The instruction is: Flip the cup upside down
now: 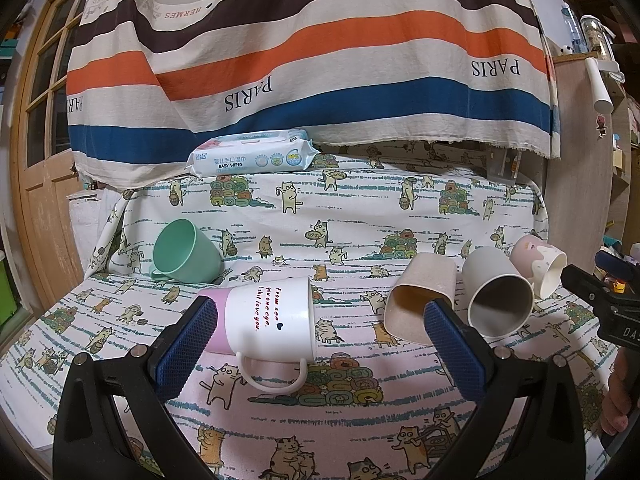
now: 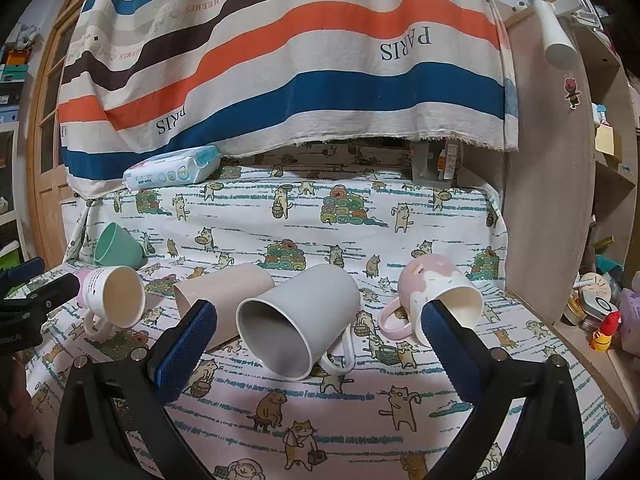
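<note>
Several cups lie on their sides on a cat-print cloth. In the left wrist view a white and pink mug with red writing (image 1: 268,320) lies between the fingers of my open left gripper (image 1: 320,320), handle toward me. A beige cup (image 1: 420,300), a grey mug (image 1: 500,300), a pink and white mug (image 1: 540,268) and a green cup (image 1: 186,252) lie around it. In the right wrist view my open right gripper (image 2: 320,320) frames the grey mug (image 2: 296,320). The beige cup (image 2: 224,296) and pink mug (image 2: 436,292) flank it. The written mug (image 2: 112,296) is at left.
A pack of baby wipes (image 1: 252,156) lies at the back under a hanging striped cloth (image 1: 312,48). A wooden panel (image 2: 548,184) stands at the right of the table, with shelves and toys beyond. A wooden door (image 1: 44,160) is at the left.
</note>
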`<state>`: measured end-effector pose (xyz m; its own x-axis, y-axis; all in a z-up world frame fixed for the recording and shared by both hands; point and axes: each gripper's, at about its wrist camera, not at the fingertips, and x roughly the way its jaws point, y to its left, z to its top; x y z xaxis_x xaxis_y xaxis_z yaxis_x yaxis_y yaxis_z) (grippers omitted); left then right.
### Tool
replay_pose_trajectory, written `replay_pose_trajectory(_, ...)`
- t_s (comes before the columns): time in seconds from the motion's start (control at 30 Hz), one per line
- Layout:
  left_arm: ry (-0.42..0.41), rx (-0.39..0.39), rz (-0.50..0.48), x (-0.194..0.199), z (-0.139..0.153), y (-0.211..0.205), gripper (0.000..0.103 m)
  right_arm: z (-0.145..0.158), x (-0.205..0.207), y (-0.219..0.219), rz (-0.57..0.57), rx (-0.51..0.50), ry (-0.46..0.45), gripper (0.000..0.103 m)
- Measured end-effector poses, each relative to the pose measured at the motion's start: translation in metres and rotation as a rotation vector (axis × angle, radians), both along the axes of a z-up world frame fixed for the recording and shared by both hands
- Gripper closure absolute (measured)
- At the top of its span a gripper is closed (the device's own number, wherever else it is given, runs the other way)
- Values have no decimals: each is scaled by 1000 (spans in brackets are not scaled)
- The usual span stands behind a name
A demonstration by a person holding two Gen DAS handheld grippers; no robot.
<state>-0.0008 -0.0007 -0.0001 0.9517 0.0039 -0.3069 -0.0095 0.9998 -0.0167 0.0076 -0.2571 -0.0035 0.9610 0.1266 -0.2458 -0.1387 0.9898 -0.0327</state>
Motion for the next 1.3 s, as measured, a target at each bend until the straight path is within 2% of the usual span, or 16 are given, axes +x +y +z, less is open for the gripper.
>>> replay_pose_trajectory(1.3,3,0,-5,0,1,0,0,0,0,0,-1,4,4,0)
